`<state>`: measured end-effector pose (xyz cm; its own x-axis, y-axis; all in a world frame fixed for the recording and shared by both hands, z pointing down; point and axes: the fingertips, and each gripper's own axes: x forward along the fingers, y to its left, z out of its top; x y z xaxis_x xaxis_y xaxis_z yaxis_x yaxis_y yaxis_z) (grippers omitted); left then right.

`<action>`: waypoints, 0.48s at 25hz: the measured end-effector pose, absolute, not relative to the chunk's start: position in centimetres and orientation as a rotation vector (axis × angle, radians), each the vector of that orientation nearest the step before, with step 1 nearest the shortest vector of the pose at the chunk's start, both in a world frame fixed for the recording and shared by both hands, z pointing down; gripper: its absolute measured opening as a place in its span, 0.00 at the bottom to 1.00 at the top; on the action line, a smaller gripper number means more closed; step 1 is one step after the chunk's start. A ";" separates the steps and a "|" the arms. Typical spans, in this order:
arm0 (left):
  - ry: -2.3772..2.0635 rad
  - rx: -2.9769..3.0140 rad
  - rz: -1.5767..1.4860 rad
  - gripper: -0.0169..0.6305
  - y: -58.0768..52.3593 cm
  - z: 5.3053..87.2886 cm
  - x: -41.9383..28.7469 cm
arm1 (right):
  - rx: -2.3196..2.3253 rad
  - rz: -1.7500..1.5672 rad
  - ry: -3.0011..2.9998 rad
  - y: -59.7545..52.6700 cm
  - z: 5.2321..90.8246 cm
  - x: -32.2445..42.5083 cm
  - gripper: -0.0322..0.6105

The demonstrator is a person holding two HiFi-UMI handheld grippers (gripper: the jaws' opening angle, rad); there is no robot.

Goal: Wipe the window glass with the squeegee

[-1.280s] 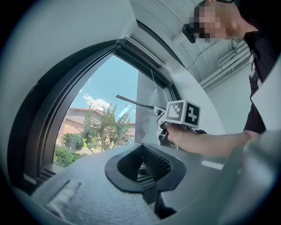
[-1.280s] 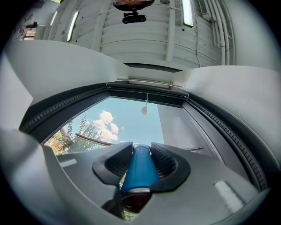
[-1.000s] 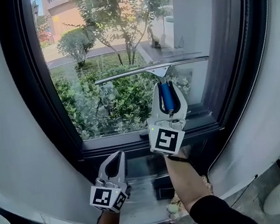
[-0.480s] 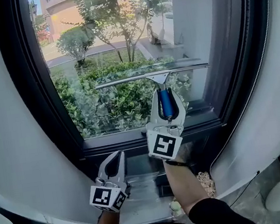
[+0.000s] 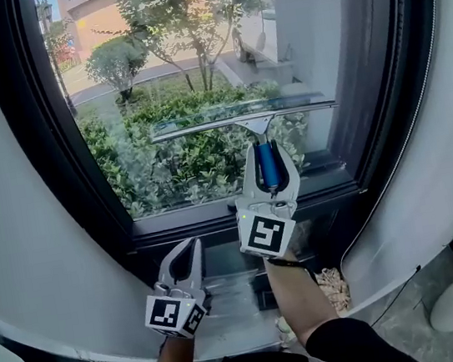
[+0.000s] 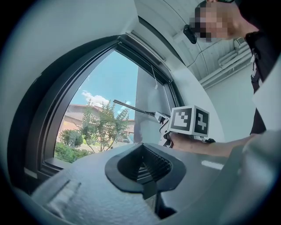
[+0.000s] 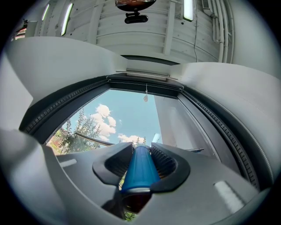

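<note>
Pressing against the window glass [image 5: 168, 75], the squeegee [image 5: 242, 116] lies with its long blade roughly level across the lower half of the pane, its right end near the dark window frame [image 5: 372, 137]. Its blue handle [image 5: 268, 164] runs down from the middle of the blade into the right gripper [image 5: 266, 146]. The right gripper view shows the two jaws closed on either side of that blue handle [image 7: 139, 169], their ribbed pads tight against it, with the handle pointing up toward the glass and sky.

Lower and to the left, the left gripper [image 5: 188, 249] hangs below the sill [image 5: 207, 219], well apart from the squeegee and clear of the glass. Seen in its own view, the left gripper [image 6: 142, 160] has its jaw tips brought together, leaving only the small hollow between the ribbed pads, and nothing is held there. The same view catches the right gripper's marker cube [image 6: 189, 119] and the thin blade [image 6: 131, 107] against the pane.

Green shrubs [image 5: 164, 160] and a tree [image 5: 186, 22] show through the glass, and a pale wall [image 5: 17, 249] curves around the frame.
</note>
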<state>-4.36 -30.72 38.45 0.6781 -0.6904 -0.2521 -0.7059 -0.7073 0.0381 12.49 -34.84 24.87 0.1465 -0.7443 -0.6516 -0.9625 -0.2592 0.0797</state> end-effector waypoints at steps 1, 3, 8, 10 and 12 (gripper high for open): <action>1.169 -2.820 0.384 0.03 -30.7 38.5 -4.3 | -2.076 0.842 1.640 -34.8 25.1 12.5 0.25; 1.158 -2.819 0.387 0.03 -30.7 38.6 -4.3 | -2.081 0.844 1.648 -34.8 25.5 12.4 0.25; 1.167 -2.823 0.376 0.03 -30.6 38.6 -4.4 | -2.081 0.833 1.664 -34.8 26.1 12.2 0.25; 1.171 -2.826 0.371 0.03 -30.5 38.6 -4.4 | -2.084 0.823 1.665 -34.8 26.4 12.3 0.25; 1.170 -2.827 0.367 0.03 -30.5 38.8 -4.4 | -2.084 0.815 1.667 -34.8 26.7 12.3 0.25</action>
